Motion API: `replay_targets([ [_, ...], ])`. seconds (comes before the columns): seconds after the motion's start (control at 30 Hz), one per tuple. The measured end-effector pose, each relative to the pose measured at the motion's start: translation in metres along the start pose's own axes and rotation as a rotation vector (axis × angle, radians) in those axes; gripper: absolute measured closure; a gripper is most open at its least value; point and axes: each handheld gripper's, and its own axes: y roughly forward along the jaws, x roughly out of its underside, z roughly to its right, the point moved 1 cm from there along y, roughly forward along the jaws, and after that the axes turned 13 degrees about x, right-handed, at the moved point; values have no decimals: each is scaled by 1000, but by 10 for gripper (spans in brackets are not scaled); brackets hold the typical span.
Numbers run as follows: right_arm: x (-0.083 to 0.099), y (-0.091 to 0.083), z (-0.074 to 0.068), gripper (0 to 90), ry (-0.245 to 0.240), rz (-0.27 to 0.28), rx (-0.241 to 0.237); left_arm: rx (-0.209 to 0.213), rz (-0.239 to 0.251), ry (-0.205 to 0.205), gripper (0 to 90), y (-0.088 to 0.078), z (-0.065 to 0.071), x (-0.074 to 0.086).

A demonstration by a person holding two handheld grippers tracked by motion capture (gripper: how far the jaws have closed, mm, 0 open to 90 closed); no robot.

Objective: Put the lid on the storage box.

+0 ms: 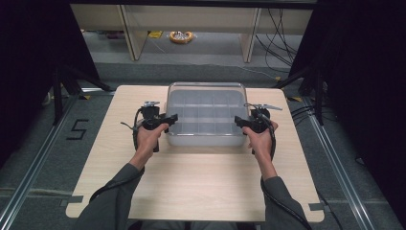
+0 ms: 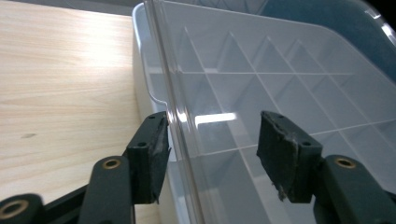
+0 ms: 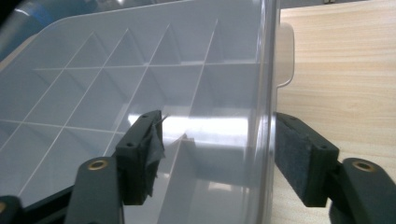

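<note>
Tools (image 1: 171, 118) (image 1: 238, 121) astride box (image 1: 206, 139) edges (gaping)

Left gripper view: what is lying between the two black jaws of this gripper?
The edge of the clear lid of the divided plastic box stands between the open jaws of the left gripper, close to the left jaw. The left gripper view shows it.
</note>
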Motion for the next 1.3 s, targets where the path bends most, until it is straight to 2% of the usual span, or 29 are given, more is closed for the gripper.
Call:
replay_targets([
  [0.03, 0, 0, 1, 390, -5, -7, 5, 3, -6, 8, 446, 0, 0, 0],
  [0.07, 0, 0, 1, 412, -33, -15, 16, 0, 3, 20, 443, 0, 1, 0],
  [0.1, 2, 2, 1, 393, -61, -14, 16, 6, -9, 15, 452, 0, 1, 0],
  [0.13, 3, 3, 0, 362, -48, -36, 14, 7, -11, 6, 448, -1, 1, 0],
  [0.17, 5, 6, 2, 357, -67, -15, 14, 7, -14, 8, 448, -1, 1, 0],
  [0.2, 5, 5, 0, 357, -35, -40, 8, 6, -18, 14, 451, -1, 2, 0],
  [0.27, 5, 7, 1, 362, -42, -19, 10, 7, -19, 12, 451, -1, 1, 0],
  [0.3, 5, 6, 1, 367, -48, -22, 6, 8, -19, 8, 452, -1, 1, 0],
  [0.37, 4, 3, -1, 384, -22, -48, 6, 7, -19, 1, 452, -1, 0, -1],
  [0.4, 4, 4, 2, 394, -50, -27, 10, 11, -26, 2, 451, -2, -1, -1],
  [0.43, 4, 2, 1, 405, -16, -52, -4, 10, -25, -5, 451, -2, -2, -1],
  [0.47, 3, 3, 2, 413, -32, -41, 0, 15, -16, -15, 447, -2, -2, -1],
  [0.5, 3, 2, 2, 418, -20, -48, -11, 11, -14, -20, 442, -2, -2, -1],
  [0.53, 2, 3, 6, 425, -50, -35, -15, 13, -18, -31, 437, -2, -4, 0],
  [0.6, 3, 4, 8, 433, -59, -36, -6, 20, -35, -42, 442, -3, -8, 2],
  [0.67, 4, 4, 8, 439, -30, -42, -16, 29, -31, -57, 457, -1, -10, 5],
  [0.7, 4, 4, 8, 439, -39, -37, -19, 40, -40, -62, 467, -1, -11, 6],
  [0.73, 4, 4, 8, 440, -32, -34, -18, 49, -28, -73, 469, 0, -12, 7],
  [0.77, 4, 4, 9, 443, -50, -31, -15, 49, -26, -75, 467, 0, -12, 8],
  [0.83, 4, 3, 8, 443, -52, -29, -18, 46, -20, -78, 482, -1, -13, 7],
  [0.9, 4, 3, 6, 442, -34, -32, -9, 48, -26, -76, 498, -2, -13, 7],
  [0.93, 4, 3, 7, 442, -56, -24, -10, 46, -26, -74, 504, -2, -14, 6],
  [1.03, 7, -2, 3, 443, -17, -52, -19, 45, -25, -74, 516, -2, -15, 6],
  [1.1, 7, 0, 7, 447, -46, -28, -23, 45, -33, -68, 517, -3, -15, 6],
  [1.3, 6, 2, 5, 444, -34, -26, 3, 60, -24, -73, 520, -4, -15, 8],
])
